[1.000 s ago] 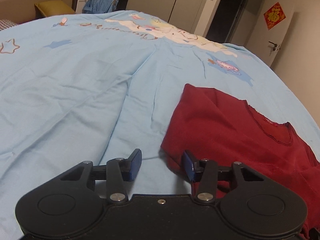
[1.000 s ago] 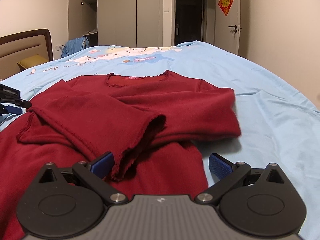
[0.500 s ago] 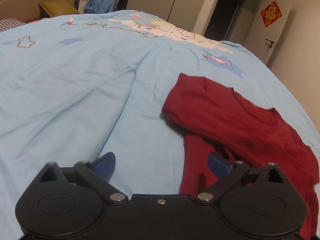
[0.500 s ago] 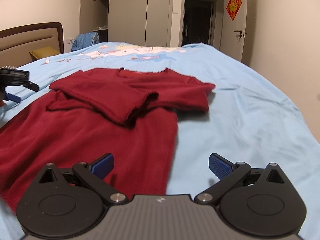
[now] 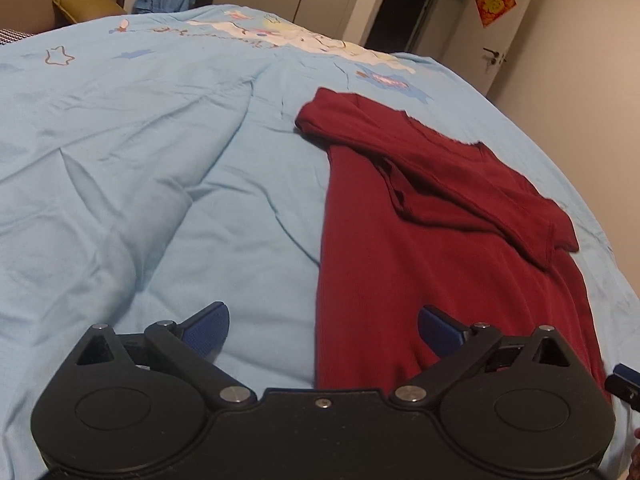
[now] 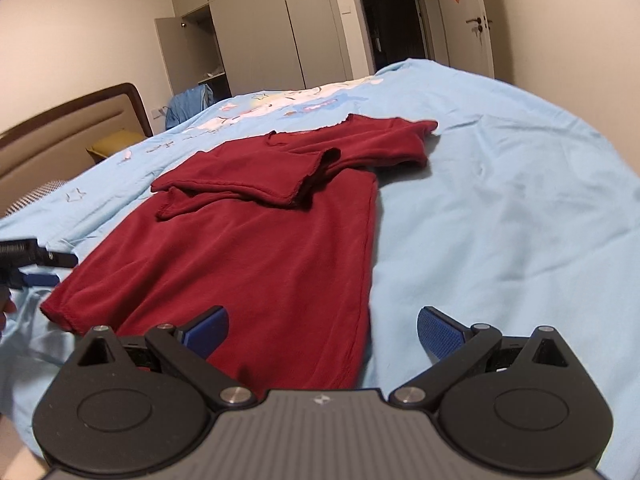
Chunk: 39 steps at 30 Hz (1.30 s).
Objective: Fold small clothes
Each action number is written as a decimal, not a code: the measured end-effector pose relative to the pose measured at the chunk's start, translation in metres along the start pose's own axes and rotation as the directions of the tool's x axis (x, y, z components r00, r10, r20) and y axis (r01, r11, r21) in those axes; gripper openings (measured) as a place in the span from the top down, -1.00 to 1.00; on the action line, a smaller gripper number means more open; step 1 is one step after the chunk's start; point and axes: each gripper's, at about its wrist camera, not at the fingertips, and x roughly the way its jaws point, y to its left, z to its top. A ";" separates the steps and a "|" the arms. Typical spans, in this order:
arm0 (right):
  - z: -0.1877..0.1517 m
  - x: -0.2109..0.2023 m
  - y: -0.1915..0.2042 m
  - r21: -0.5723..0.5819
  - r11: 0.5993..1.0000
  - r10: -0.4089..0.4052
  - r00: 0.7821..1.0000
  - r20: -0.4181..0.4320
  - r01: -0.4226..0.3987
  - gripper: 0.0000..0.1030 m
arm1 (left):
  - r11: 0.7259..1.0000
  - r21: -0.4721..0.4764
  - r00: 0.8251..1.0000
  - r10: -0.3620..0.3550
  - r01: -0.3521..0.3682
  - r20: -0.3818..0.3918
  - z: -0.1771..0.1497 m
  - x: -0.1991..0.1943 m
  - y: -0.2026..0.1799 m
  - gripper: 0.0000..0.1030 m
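Observation:
A dark red long-sleeved top (image 5: 420, 248) (image 6: 256, 248) lies flat on the light blue bedspread (image 5: 140, 160), both sleeves folded across its chest. My left gripper (image 5: 323, 330) is open near the hem, its jaws straddling the top's left edge, nothing held. My right gripper (image 6: 323, 330) is open too, straddling the top's right edge near the hem. The left gripper's blue-padded tip (image 6: 36, 268) shows at the left edge of the right wrist view, by the hem's left corner (image 6: 52, 308).
A padded headboard (image 6: 68, 128) and a mustard pillow (image 5: 86, 8) lie at the left. Blue clothing (image 6: 188, 106) hangs by the wardrobe (image 6: 272, 32). A door (image 6: 468, 20) with a red decoration stands behind the bed. Bare bedspread (image 6: 500, 200) extends to the right.
Both grippers have drawn back from the sleeves toward the hem. The left gripper, narrowly parted one second ago, now stands wide open. The top lies still.

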 end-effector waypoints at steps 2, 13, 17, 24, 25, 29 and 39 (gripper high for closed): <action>-0.004 -0.003 0.000 0.011 1.000 -0.001 1.000 -0.006 0.001 -0.87 | 1.000 0.001 1.000 -0.001 0.001 -0.009 -0.005 -0.002 -0.001 -0.87; -0.021 -0.020 0.003 0.045 0.999 0.009 0.999 -0.032 -0.008 -0.16 | 0.999 -0.017 0.999 0.026 -0.027 -0.033 -0.017 -0.012 -0.004 -0.43; -0.028 -0.017 0.003 0.079 0.997 0.031 0.997 -0.070 -0.025 -0.12 | 1.000 -0.017 0.999 0.017 -0.017 -0.043 -0.021 -0.013 -0.008 -0.30; -0.027 -0.021 0.000 0.118 0.993 -0.004 0.999 -0.039 0.008 0.73 | 0.999 -0.032 0.998 -0.001 -0.001 -0.066 -0.021 -0.013 -0.016 0.71; -0.026 -0.024 -0.001 0.114 0.993 -0.008 1.000 -0.029 0.011 0.77 | 0.999 -0.035 0.998 -0.006 0.004 -0.059 -0.021 -0.015 -0.018 0.78; -0.015 -0.046 0.000 0.079 0.996 -0.053 0.996 0.077 0.047 0.80 | 1.000 -0.017 1.000 0.014 -0.014 -0.003 -0.021 -0.031 -0.031 0.89; 0.022 -0.114 0.001 -0.011 0.994 -0.103 0.962 0.254 0.110 0.83 | 0.999 0.029 0.987 -0.029 0.024 0.158 -0.022 -0.114 -0.069 0.91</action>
